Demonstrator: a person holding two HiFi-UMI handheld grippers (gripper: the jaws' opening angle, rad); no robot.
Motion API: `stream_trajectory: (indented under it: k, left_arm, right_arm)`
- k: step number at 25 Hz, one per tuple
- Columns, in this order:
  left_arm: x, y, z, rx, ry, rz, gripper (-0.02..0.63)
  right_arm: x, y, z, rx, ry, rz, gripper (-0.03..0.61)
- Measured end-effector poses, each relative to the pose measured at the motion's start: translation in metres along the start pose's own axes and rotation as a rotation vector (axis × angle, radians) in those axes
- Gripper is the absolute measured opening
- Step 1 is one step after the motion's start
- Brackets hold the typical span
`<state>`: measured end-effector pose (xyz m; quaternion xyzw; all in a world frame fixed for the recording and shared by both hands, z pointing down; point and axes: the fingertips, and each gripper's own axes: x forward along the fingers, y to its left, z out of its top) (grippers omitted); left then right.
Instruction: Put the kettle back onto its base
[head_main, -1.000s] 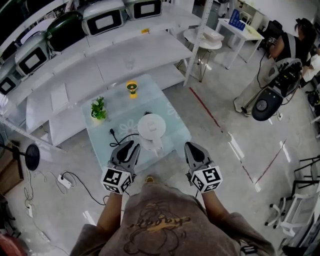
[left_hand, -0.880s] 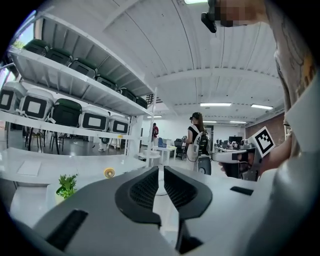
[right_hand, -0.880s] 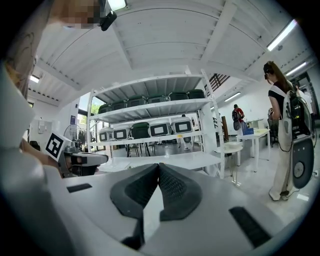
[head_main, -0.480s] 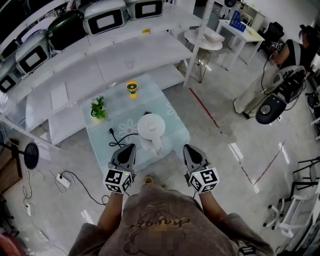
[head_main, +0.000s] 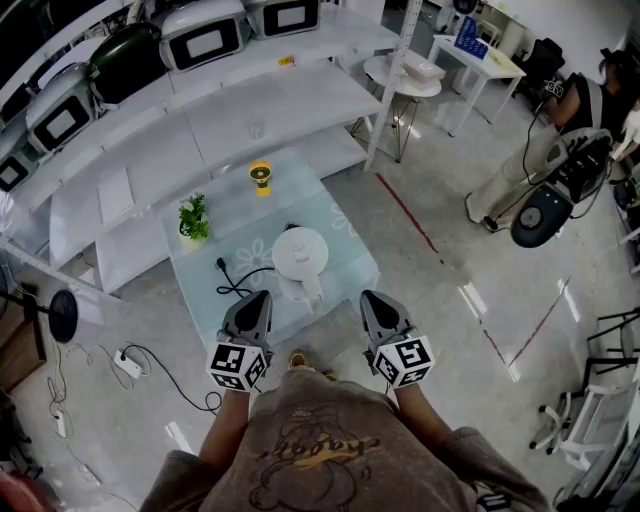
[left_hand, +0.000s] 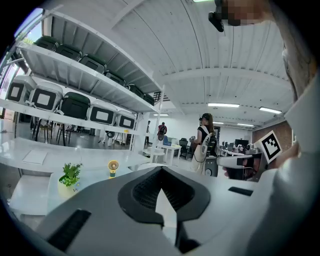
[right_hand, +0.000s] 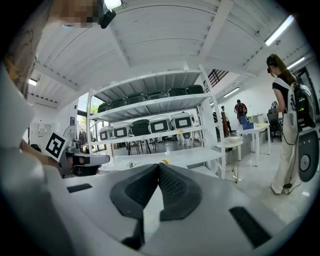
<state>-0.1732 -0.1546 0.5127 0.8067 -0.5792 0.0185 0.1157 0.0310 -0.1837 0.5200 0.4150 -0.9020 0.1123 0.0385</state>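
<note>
The kettle (head_main: 300, 255) is white and round. It stands upright near the middle of the glass surface (head_main: 322, 200), a little toward the edge closest to the person. Its handle points to six o'clock, toward the person. A black cable (head_main: 243, 279) lies on the glass at eight o'clock from the kettle and runs in under its foot. From above one cannot tell whether the base is under the kettle.

At ten o'clock from the kettle stands a small green plant (head_main: 193, 219) in a pale pot. At eleven o'clock, near the far edge of the glass, stands a small yellow fan (head_main: 261, 177). Both are well apart from the kettle.

The left tool (head_main: 258, 297) is at seven o'clock from the kettle, over the near edge of the surface, and it does not touch the kettle. In the left gripper view its two jaws are pressed together at the tips (left_hand: 161, 168) and hold nothing. The plant (left_hand: 69, 177) and the fan (left_hand: 113, 167) show beyond them.

The right tool (head_main: 368, 296) is at four o'clock from the kettle, beside the corner of the surface and also apart from the kettle. In the right gripper view its jaws meet at the tips (right_hand: 159, 165), fully closed, with nothing between them.

Behind the surface, at twelve o'clock, is a white shelf (head_main: 250, 110) with cases in a row. At two o'clock, far away, a person (head_main: 560, 130) stands on the floor.
</note>
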Motion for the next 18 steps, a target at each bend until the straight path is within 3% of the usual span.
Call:
stream_trajectory:
  k: [18]
  left_arm:
    - [0.010, -0.003, -0.002, -0.023, 0.007, 0.007, 0.021]
  right_arm:
    - [-0.002, -0.011, 0.001, 0.000, 0.009, -0.008, -0.003]
